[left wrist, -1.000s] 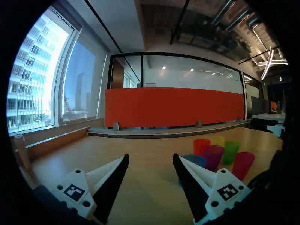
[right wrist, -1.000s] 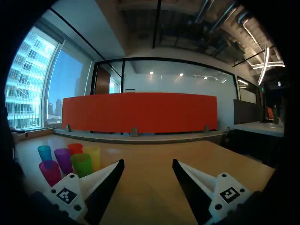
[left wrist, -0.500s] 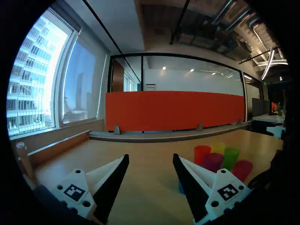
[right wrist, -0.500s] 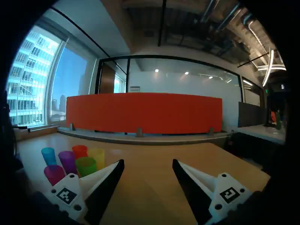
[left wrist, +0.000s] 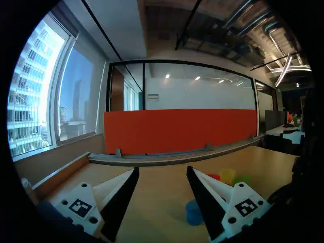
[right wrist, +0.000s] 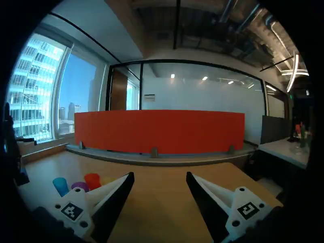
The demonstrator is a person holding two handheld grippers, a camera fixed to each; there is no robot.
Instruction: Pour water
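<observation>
In the left gripper view the left gripper point(left wrist: 162, 168) is spread wide over the table point(left wrist: 162, 210) and holds nothing; a blue cup point(left wrist: 192, 211) stands just beside its right finger; a red cup point(left wrist: 212, 177), a yellow cup point(left wrist: 227, 175) and a green cup point(left wrist: 242, 179) show beyond that finger.

In the right gripper view the right gripper point(right wrist: 160, 174) is equally wide open and empty; the blue cup point(right wrist: 60, 185), a purple cup point(right wrist: 80, 186) and the red cup point(right wrist: 92, 180) stand left of its left finger.

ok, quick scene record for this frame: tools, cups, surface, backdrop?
left tool: open, nothing between its fingers
right tool: open, nothing between its fingers
cups: blue cup, red cup, purple cup, yellow cup, green cup, all upright, clustered
cup contents: cannot tell
surface: wooden table
backdrop: orange partition, windows
</observation>
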